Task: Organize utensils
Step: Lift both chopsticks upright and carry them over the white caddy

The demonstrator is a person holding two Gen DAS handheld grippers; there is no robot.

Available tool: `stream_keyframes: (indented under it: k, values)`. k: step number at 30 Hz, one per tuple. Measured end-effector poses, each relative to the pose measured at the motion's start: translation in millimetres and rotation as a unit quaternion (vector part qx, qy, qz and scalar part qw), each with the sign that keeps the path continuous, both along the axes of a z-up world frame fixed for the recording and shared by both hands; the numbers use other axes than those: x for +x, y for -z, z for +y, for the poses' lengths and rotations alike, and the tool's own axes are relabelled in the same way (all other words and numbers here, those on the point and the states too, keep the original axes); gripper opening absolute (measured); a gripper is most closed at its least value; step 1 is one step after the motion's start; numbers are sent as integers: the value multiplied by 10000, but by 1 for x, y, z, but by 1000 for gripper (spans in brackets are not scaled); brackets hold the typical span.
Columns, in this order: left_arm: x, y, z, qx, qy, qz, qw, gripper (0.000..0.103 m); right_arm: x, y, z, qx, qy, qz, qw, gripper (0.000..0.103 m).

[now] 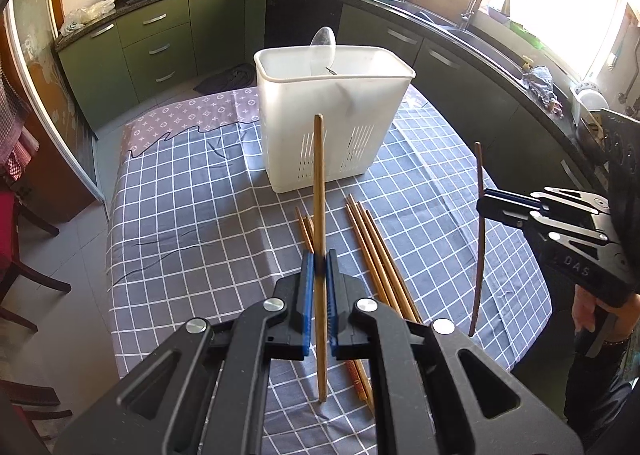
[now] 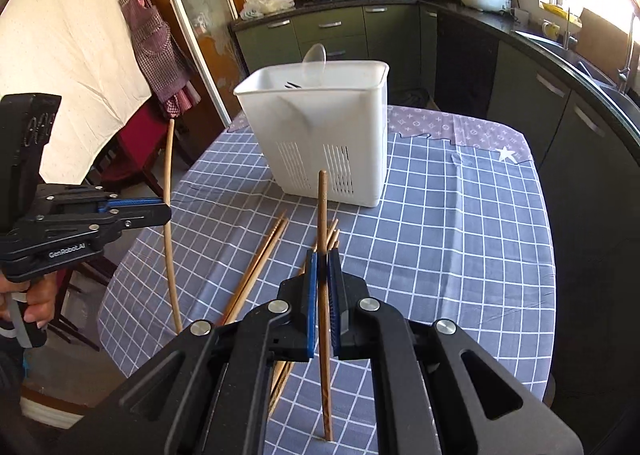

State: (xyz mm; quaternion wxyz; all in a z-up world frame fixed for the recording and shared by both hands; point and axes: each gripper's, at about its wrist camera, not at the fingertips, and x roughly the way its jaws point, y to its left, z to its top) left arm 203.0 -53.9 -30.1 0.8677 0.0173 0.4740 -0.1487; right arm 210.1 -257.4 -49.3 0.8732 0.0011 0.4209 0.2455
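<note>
1. Kitchen with green cabinets, dark counters, a sink under a bright window. The work surface is a table [image 1: 192,191] under a grey-and-white checked cloth, with a band of monogram-patterned cloth along the far edge.
2. White plastic utensil holder [image 1: 332,123] stands upright toward the far edge, its lower wall slotted. A clear spoon [image 1: 325,40] pokes above its rim.
3. Left gripper [image 1: 320,267] is clamped on one light wooden chopstick [image 1: 319,183], held near upright, lower tip close above the cloth.
4. Right gripper [image 2: 322,267] is likewise clenched on a darker chopstick [image 2: 322,207], also near upright.
5. Loose chopsticks [image 1: 376,251] lie in two small groups on the cloth between the holder and the near edge, some partly hidden behind the fingers.
6. Step in hand, as I judge it: both sticks are picked up and lifted, transfer to the holder not yet made.
7. Next move likely calls for carrying each stick over the rim, keeping it vertical, lowering it in clear of the spoon, then letting go, one hand at a time to avoid a clash.
8. Writing: "GenRobot.AI" on the left tool's body in the right wrist view; "DAS" on the right tool's body in the left wrist view.
</note>
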Motion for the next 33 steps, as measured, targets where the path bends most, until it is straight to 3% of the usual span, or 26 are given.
stream_keyframes:
  k: [12, 33]
  values:
    - [-9, -20, 1, 23, 5, -304, 9995, 6, -26, -27, -17, 196, 119, -424, 9988, 6]
    - [-11, -31, -1, 63, 67, -515, 9986, 6, -32, -35, -13, 209, 27, -564, 9982, 6]
